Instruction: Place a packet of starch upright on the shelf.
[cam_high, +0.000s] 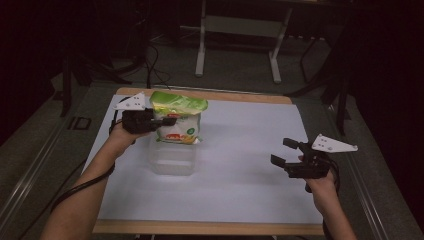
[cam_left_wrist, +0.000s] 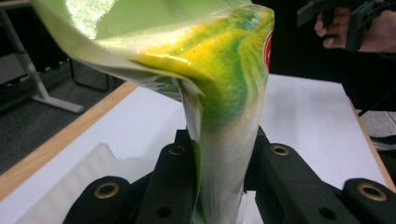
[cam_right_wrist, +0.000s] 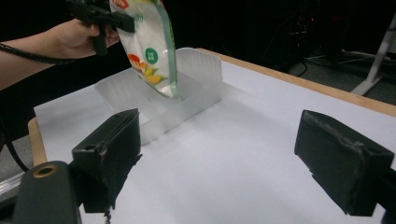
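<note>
A green, yellow and white snack bag (cam_high: 179, 120) hangs upright over a clear plastic box (cam_high: 172, 159) on the white table top. My left gripper (cam_high: 167, 121) is shut on the bag's upper part; its black jaws pinch the film of the bag (cam_left_wrist: 219, 116) between them. In the right gripper view the bag (cam_right_wrist: 152, 51) has its lower end inside the clear box (cam_right_wrist: 187, 93). My right gripper (cam_high: 286, 151) stands open at the right of the table, nothing between its pads (cam_right_wrist: 112, 144).
The white sheet (cam_high: 240, 150) lies on a wooden table with edges front and back. Dark floor, cables and a grey table frame (cam_high: 237, 40) lie beyond the far edge.
</note>
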